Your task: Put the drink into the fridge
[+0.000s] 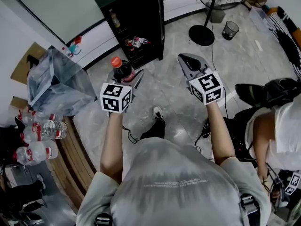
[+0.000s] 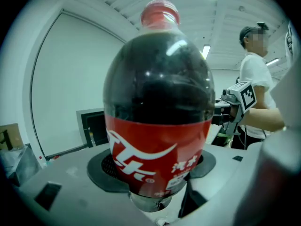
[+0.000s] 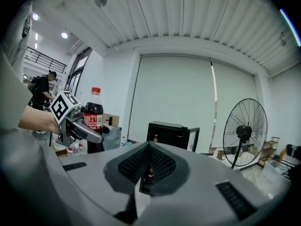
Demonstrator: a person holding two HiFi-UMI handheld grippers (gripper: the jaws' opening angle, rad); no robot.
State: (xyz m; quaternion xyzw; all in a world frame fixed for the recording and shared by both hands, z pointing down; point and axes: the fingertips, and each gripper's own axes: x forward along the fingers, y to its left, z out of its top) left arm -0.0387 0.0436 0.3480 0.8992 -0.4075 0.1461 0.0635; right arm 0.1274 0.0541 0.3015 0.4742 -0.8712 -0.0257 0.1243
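A cola bottle [image 1: 122, 69] with a red cap and red label stands upright in my left gripper [image 1: 127, 81], which is shut on its lower body. It fills the left gripper view, where the cola bottle [image 2: 157, 107] rises from between the jaws. My right gripper [image 1: 188, 62] is held beside it, jaws shut with nothing between them. The small black fridge [image 1: 136, 22] stands ahead with its door open; drinks lie on a shelf inside. In the right gripper view the fridge [image 3: 171, 134] is straight ahead and the cola bottle [image 3: 94, 117] is at the left.
A wooden table [image 1: 70, 159] at the left carries several water bottles [image 1: 44, 128] and a clear plastic bag [image 1: 56, 81]. A standing fan [image 1: 214, 8] and a mesh bin [image 1: 230, 29] are right of the fridge. A second person [image 1: 277, 121] sits at the right.
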